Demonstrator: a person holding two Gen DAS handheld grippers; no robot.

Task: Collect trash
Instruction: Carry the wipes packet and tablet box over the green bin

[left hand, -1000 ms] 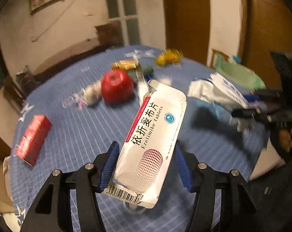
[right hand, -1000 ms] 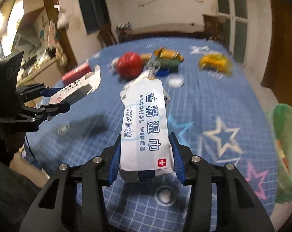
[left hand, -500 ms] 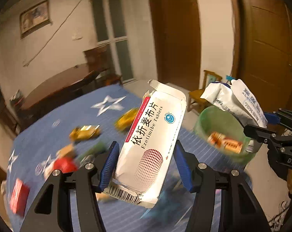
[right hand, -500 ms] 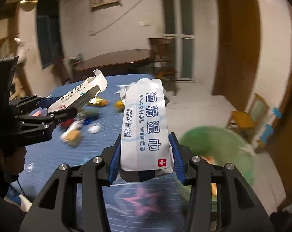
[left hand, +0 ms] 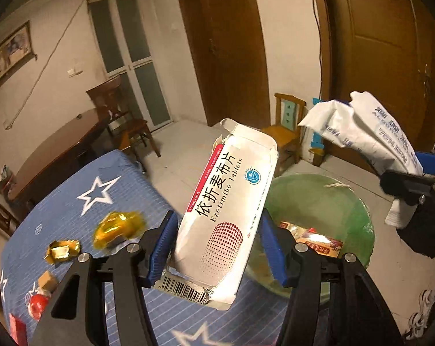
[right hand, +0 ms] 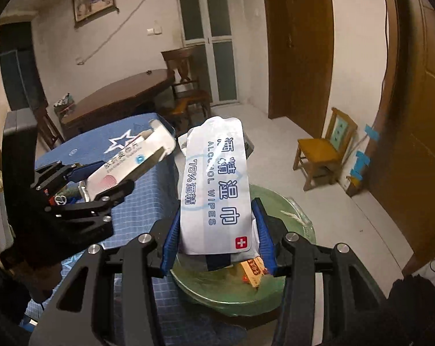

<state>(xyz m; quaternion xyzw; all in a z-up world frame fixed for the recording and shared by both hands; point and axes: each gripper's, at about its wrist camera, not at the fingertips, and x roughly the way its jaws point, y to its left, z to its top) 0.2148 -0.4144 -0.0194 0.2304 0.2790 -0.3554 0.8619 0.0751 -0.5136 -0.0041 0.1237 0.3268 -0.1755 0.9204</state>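
**Both grippers loaded, bin ahead and below**

The left gripper [left hand: 219, 248] is clamped on a white cardboard tablet box with a red edge stripe [left hand: 226, 210], blue pads pressing its two long sides near the barcode end. The box's long axis runs forward along the fingers, open flap leading. The right gripper [right hand: 216, 239] is closed on a white plastic pack of alcohol wipes [right hand: 217, 184], held the same way, long axis forward.

The round translucent green waste bin [left hand: 358, 216] stands on the floor just beside the edge of the table with the blue star-print cloth [left hand: 82, 190]. Some packaging already lies inside.

In the right wrist view the wipes pack hangs directly above the bin's mouth. In the left wrist view the bin lies forward and to the right of the tablet box.

Judgement: the right hand is nearer release; the left needs a short carry rightward first. Yellow wrappers [left hand: 118, 227] remain on the cloth.
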